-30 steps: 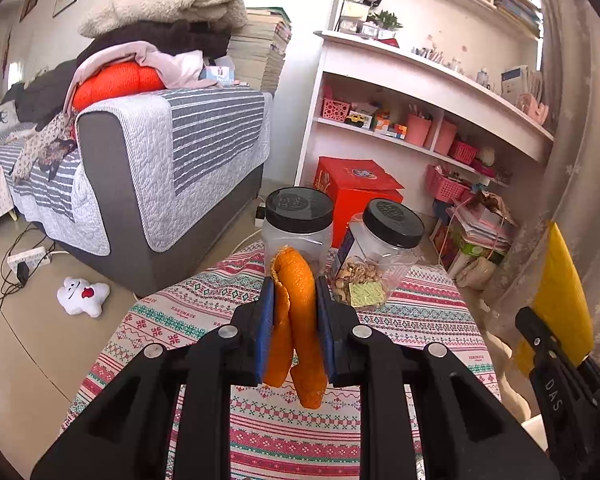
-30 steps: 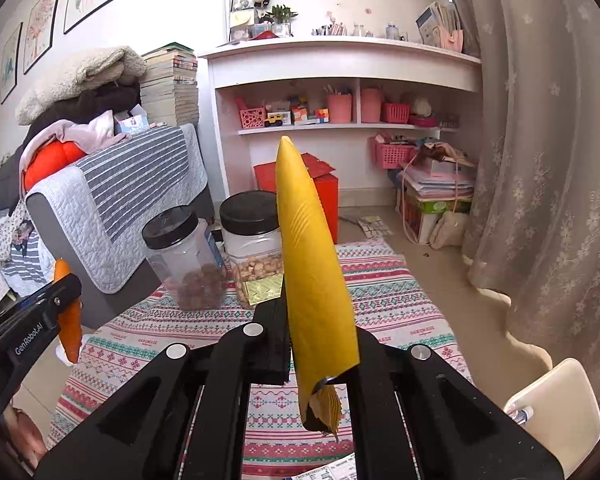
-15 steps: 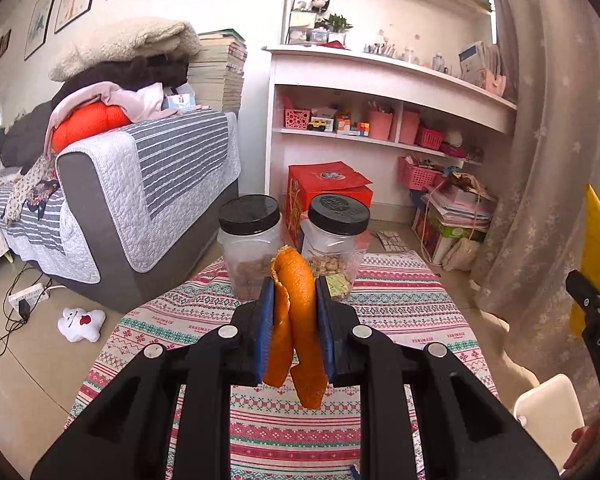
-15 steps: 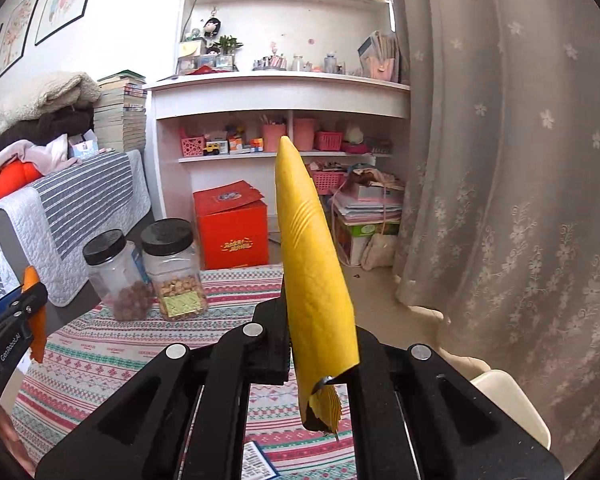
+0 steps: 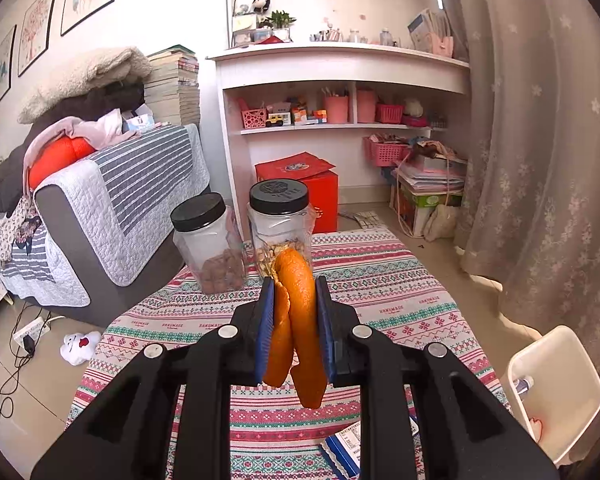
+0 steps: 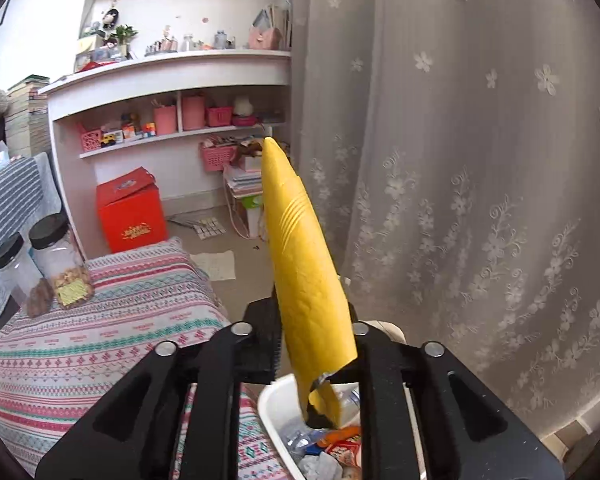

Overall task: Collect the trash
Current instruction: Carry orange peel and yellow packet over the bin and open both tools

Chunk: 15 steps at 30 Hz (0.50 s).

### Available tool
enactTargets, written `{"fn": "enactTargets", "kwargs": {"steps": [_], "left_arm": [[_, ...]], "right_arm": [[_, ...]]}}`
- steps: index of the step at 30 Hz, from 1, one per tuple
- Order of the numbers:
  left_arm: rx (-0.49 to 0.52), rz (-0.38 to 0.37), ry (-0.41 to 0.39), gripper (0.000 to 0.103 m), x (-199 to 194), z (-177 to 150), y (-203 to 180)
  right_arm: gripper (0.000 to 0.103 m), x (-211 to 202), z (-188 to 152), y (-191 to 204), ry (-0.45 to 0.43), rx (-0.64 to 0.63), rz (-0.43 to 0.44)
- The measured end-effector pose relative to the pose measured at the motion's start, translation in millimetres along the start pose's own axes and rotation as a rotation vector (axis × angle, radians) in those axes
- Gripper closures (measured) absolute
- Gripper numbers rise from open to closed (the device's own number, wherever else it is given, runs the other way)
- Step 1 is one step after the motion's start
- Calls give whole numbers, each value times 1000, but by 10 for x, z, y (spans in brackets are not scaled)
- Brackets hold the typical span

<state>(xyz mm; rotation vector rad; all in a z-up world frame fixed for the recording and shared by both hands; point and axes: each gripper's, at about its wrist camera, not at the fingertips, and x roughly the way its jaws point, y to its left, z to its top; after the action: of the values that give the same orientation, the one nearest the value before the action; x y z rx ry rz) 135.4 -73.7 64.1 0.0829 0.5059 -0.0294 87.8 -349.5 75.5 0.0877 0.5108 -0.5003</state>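
My left gripper (image 5: 294, 300) is shut on a curled orange peel (image 5: 298, 320) and holds it above the patterned tablecloth (image 5: 380, 292). My right gripper (image 6: 316, 324) is shut on a long yellow banana peel (image 6: 300, 264) that stands upright. It hangs above a white trash bin (image 6: 276, 404) that holds wrappers and crumpled plastic. The same bin (image 5: 556, 384) shows at the table's right edge in the left wrist view.
Two clear jars with black lids (image 5: 208, 248) (image 5: 280, 224) stand at the table's far side. A blue-edged packet (image 5: 344, 444) lies near the front. A grey sofa (image 5: 112, 216) is left, white shelves (image 5: 340, 92) behind, a curtain (image 6: 460, 160) right.
Both grippers have swung to the right with their peels held. The right gripper now hangs over the white bin, which was off to the side before.
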Motion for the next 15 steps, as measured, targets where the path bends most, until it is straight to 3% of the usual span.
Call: {"fn": "enactTargets", "kwargs": {"steps": [2, 4, 6, 8, 15], "left_arm": [[15, -7, 2, 82, -17, -7, -90], [23, -14, 3, 82, -40, -6, -170], [25, -24, 4, 82, -64, 4, -240], [28, -31, -3, 82, -108, 9, -319], [9, -138, 43, 82, -148, 19, -793]], "right_arm": [[47, 41, -36, -160, 37, 27, -9], [39, 41, -72, -278, 51, 40, -20], [19, 15, -87, -385, 47, 58, -29], [6, -49, -75, -528, 13, 98, -50], [7, -103, 1, -1034, -37, 196, -125]]}}
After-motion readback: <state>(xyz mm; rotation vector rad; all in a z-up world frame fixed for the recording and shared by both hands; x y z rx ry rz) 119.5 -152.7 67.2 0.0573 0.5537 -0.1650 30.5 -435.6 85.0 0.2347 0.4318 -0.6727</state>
